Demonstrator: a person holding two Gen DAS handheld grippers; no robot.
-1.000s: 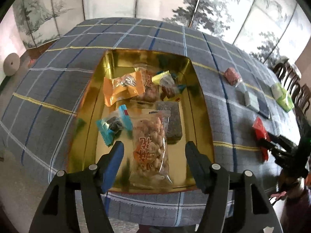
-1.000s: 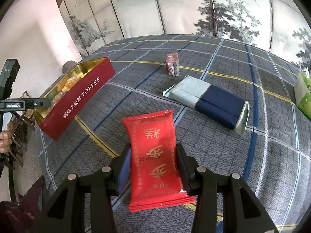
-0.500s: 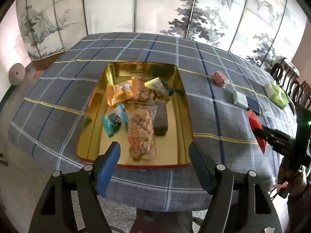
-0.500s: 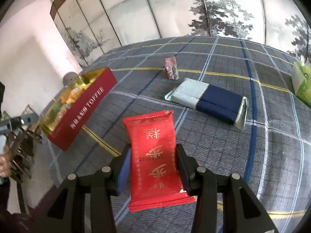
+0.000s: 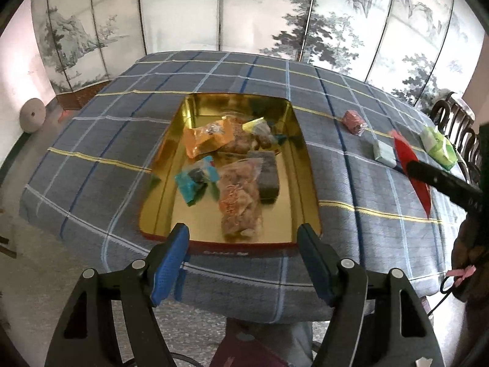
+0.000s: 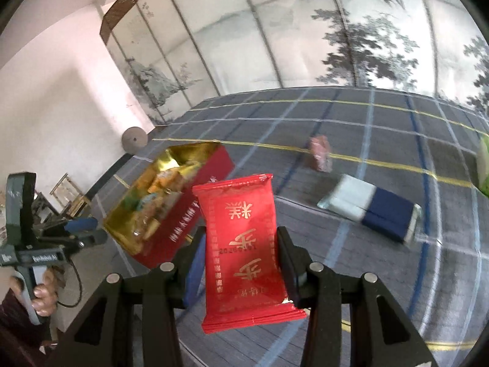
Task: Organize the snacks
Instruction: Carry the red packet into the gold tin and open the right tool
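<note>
Left claw (image 5: 244, 244) empty, jaws apart, angled down; right claw (image 6: 241, 250) clamped, raised off table.

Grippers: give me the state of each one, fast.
Left gripper: open, nothing between its fingers, which have just been opening.
Right gripper: closed on the red snack packet.

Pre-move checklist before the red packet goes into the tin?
1. Grip: right claw shut on the red packet. ok
2. Packet clear of the tablecloth: lifted. ok
3. Tin open, no lid. ok
4. Free space in the tin: bare gold floor at the near end. ok
5. Left claw open, empty, hanging at the tin's near edge on the drop side. not ok
6. Snacks left out: pink packet, white-and-navy packet, green packet. not ok
</note>
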